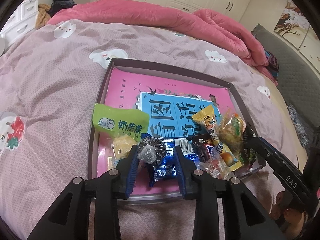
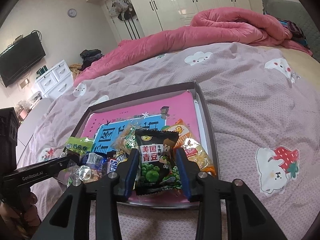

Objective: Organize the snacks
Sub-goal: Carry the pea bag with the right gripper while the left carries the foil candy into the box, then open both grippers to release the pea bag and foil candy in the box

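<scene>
I'm working in a home bedroom: a bed (image 2: 250,104) with a pink quilt (image 2: 180,38), white wardrobes (image 2: 180,2), a wall-mounted television (image 2: 20,60).

Blue wrapper (image 1: 163,170) partly behind candy (image 1: 149,153)

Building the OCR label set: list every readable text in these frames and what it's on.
"Milk" and "奶疙瘩": green packet.
"美国青豆": black green-pea packet, between the open right claw fingers.
"DAS": right claw body seen from the left wrist view.
"GenRobot.AI": left claw body seen from the right wrist view.
"7700": barcode on the blue wrapper, partial.
Large characters on the box liner: partly covered, unreadable.
</scene>
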